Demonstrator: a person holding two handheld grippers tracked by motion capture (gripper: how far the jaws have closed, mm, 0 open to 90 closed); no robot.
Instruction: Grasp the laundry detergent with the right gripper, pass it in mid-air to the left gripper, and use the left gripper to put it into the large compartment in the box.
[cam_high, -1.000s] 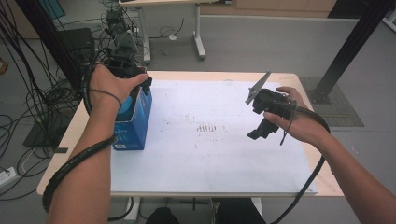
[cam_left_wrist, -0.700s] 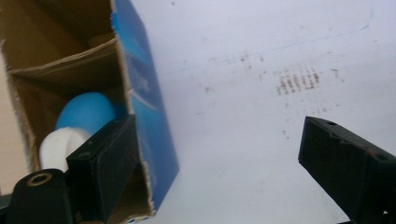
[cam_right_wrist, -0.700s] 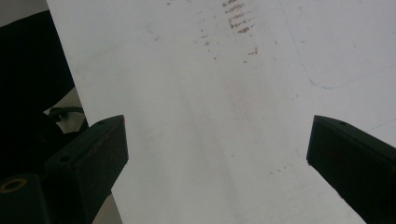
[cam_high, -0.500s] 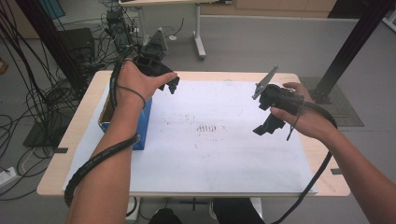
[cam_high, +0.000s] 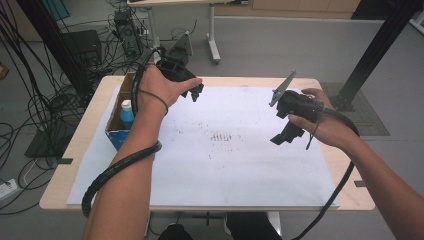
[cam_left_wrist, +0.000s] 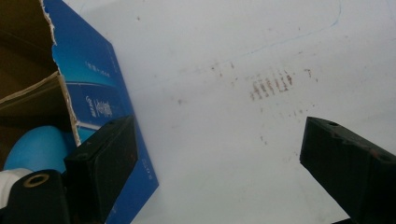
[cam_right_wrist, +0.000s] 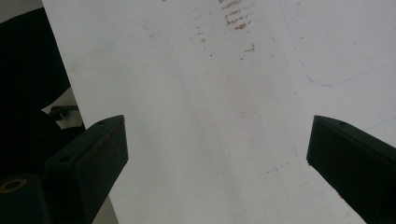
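The left gripper (cam_high: 192, 92) hung over the white sheet (cam_high: 225, 165) at about eleven o'clock on the table (cam_high: 60, 192), its jaws set wide apart with nothing between them; they had just been spreading a little further. In the left gripper view the jaws framed bare sheet and a patch of brown smudges (cam_left_wrist: 271, 84), with the blue carton (cam_left_wrist: 100, 100) just beside the left-hand jaw. That carton (cam_high: 116, 132) stood at the nine o'clock edge of the table, its top open, with a blue bottle with a white cap (cam_high: 127, 112) inside it. The right gripper (cam_high: 290, 131) was held at about three o'clock, well apart from the carton, above the sheet; its jaws also stood wide apart and empty.
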